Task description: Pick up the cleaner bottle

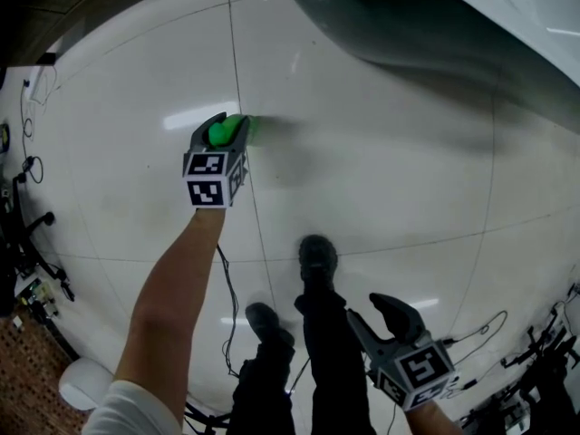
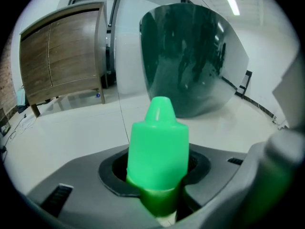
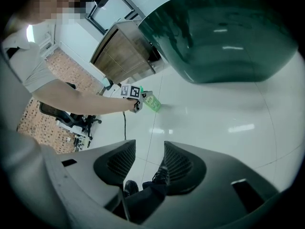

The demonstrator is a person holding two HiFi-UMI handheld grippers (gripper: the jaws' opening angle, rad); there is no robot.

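The cleaner bottle (image 1: pixel 221 135) is bright green with a pointed cap (image 2: pixel 158 142). My left gripper (image 1: pixel 231 125) is shut on it, held out at arm's length above the white tiled floor. In the left gripper view the grey jaws press on both sides just below the cap, and the lower body is hidden. In the right gripper view the same bottle (image 3: pixel 152 102) and the left gripper (image 3: pixel 139 99) show small and far off. My right gripper (image 1: pixel 376 314) hangs low at the right, near the person's legs. Its ribbed pads (image 3: pixel 178 163) stand apart with nothing between them.
A large dark green curved shell (image 1: pixel 408 25) rises at the back right. A wooden cabinet (image 2: pixel 62 56) stands far left. The person's shoes (image 1: pixel 317 256) are on the floor below me, with cables (image 1: pixel 227 279) trailing and chairs and gear (image 3: pixel 66 118) at the left edge.
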